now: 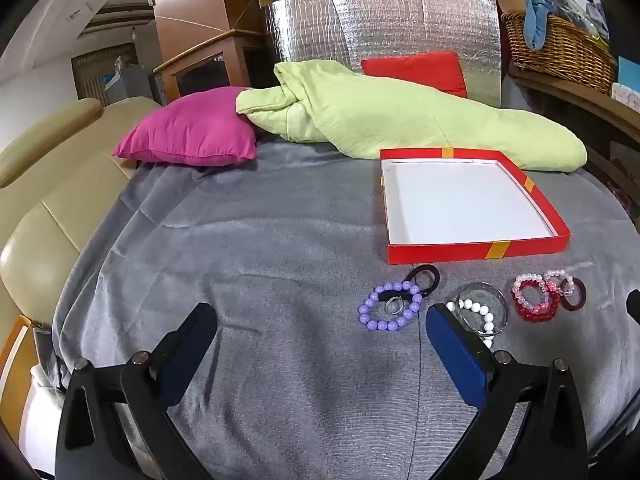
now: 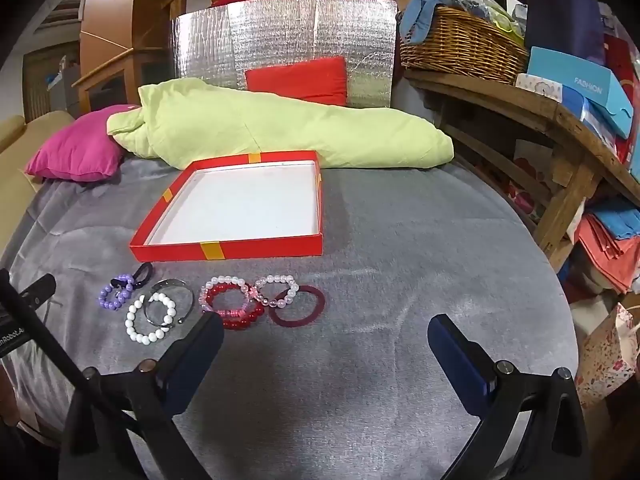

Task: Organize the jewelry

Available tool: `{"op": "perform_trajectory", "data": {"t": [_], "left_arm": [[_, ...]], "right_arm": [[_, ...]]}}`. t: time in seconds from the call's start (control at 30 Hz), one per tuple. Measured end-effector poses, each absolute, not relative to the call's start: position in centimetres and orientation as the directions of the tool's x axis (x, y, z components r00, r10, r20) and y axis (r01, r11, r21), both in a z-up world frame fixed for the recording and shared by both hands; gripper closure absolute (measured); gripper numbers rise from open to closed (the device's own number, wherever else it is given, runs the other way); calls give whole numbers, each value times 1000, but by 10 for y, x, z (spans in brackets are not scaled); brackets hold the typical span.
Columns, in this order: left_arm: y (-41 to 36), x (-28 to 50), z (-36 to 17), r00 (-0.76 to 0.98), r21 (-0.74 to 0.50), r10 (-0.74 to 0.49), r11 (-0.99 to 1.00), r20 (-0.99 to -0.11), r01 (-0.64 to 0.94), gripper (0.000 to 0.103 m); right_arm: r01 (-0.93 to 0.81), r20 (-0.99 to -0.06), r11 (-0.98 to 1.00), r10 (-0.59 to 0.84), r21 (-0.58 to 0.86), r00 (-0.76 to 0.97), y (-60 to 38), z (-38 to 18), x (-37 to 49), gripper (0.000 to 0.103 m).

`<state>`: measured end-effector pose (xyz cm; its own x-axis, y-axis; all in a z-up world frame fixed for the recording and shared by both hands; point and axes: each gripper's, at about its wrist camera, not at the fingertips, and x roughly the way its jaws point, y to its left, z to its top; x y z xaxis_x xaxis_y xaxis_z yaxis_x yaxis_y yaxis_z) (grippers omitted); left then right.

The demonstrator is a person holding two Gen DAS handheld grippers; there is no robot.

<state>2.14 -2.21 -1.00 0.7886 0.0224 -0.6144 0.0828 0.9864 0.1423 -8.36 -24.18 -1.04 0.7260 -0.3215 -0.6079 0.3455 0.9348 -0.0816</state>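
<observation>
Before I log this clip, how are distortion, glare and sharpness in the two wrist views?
Left wrist view: strong fisheye bending, dark vignetted corners; the red box and purple bead bracelet stay sharp. Right wrist view: same curvature; bright glare on the silver foil panel; soft shadow between the open right gripper fingers.

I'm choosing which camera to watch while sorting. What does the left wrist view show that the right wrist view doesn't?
Only the left wrist view: the beige leather sofa filling its left side.

Only the right wrist view: the light blue FASHION box on the wooden shelf, and stacked cloths below.

Both: the empty red shallow box, purple bead bracelet, white bead bracelet, grey blanket, open left gripper and open right gripper.
</observation>
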Motion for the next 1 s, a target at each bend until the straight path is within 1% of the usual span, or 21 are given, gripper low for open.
{"op": "perform_trajectory", "data": {"t": [0.43, 0.77, 1.0], "left_arm": [[-25, 15, -2, 810, 137, 19, 988, -587, 75, 0], [-29, 1, 6, 821, 110, -26, 988, -570, 108, 0], [-32, -7, 5, 825, 119, -30, 986, -564, 117, 0]], "right_arm": [[348, -605, 934, -327, -87, 726, -237, -11, -85, 0], [343, -573, 933, -341, -109, 745, -222, -9, -88, 0], [358, -574, 927, -356, -116, 737, -222, -9, -93, 0]]}}
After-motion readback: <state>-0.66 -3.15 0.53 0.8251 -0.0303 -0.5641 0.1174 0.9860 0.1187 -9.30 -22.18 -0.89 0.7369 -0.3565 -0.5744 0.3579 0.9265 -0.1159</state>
